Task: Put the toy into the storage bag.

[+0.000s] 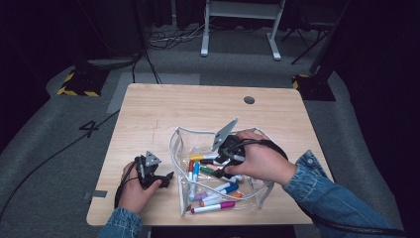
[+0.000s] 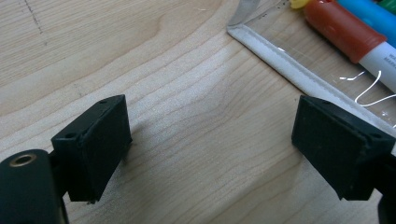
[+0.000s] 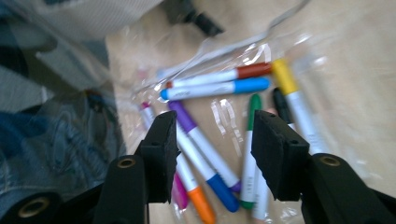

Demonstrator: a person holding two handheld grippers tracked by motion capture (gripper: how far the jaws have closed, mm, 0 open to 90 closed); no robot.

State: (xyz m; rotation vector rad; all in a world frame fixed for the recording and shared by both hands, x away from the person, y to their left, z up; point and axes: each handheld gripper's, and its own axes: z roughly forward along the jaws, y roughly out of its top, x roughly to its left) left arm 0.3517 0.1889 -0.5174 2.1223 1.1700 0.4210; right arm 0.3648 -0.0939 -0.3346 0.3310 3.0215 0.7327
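Leftmost, the left gripper (image 1: 157, 176) rests on the desk (image 1: 148, 114) with its fingers (image 2: 95, 140) spread and empty, just beside the white edge of the clear pouch (image 1: 174, 141), probably parked there to steady it if needed. Further right, the right gripper (image 1: 224, 157) reaches down into the open pouch, fingers (image 3: 161, 144) released above the loose markers (image 3: 205, 154), apparently lining up on the purple-and-blue one.

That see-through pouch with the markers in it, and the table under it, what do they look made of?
The pouch looks like clear soft plastic: markers show through its glossy, wrinkled walls, edged with a whitish sewn-looking band. The table looks like pale wood, matt and grained, possibly only a laminate.
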